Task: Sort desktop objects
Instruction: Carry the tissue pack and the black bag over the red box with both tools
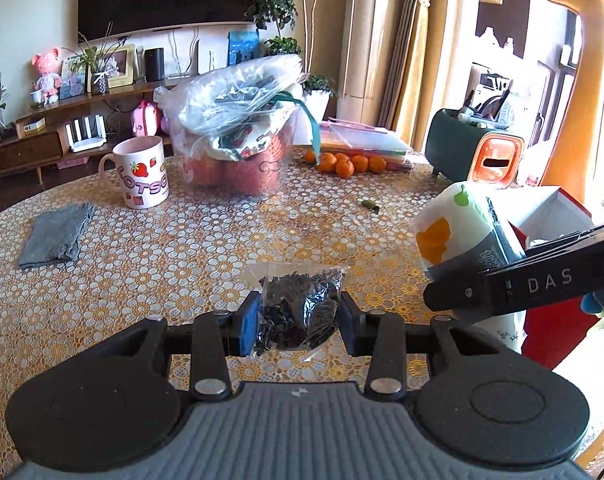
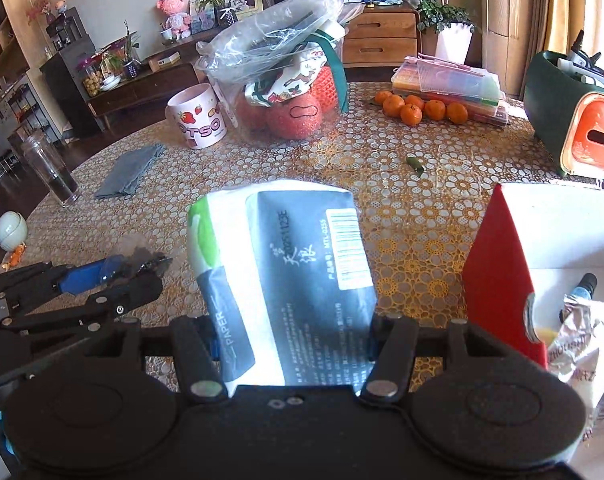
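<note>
The left gripper [image 1: 298, 322] is pinching a small clear bag of dark bits [image 1: 298, 312] above the table's near edge. The right gripper [image 2: 292, 340] is clamping a tissue pack [image 2: 282, 280] beside the red box [image 2: 497, 272]; that thin film could be slipping free.

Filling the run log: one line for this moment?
left tongs: shut on clear bag of dark bits | right tongs: shut on white-grey tissue pack

Glossy clear plastic packet [image 1: 298, 308], matt grey cloth [image 1: 56, 236], ceramic mug [image 1: 140, 172]
</note>
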A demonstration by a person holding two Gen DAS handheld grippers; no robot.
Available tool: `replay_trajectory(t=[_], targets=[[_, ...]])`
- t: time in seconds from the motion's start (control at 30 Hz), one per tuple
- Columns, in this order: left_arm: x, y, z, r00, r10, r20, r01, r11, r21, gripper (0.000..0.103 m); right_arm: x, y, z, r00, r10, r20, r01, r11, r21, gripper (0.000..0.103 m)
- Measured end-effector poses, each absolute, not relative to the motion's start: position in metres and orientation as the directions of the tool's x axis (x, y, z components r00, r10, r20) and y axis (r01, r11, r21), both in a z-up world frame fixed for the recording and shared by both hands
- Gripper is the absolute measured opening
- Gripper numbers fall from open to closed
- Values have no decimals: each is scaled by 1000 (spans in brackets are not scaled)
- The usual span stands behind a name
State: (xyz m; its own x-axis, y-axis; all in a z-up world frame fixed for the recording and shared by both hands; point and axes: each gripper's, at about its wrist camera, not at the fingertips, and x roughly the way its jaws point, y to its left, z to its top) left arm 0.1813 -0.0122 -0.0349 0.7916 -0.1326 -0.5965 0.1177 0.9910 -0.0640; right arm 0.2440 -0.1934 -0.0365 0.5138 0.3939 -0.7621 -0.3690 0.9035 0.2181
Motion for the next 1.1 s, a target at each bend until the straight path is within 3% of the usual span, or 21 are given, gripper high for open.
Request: replay_trajectory(t=[0.57,1.1], targets=[[146,-101,17,806,-257,-533,272,961,-53,39,178,-272,8,578,380,-722,-304,921,242,57],[153,-182,26,758,-363,-542,398,916,-57,39,162,-359,24,663,287,-691,-200,958,206,56]])
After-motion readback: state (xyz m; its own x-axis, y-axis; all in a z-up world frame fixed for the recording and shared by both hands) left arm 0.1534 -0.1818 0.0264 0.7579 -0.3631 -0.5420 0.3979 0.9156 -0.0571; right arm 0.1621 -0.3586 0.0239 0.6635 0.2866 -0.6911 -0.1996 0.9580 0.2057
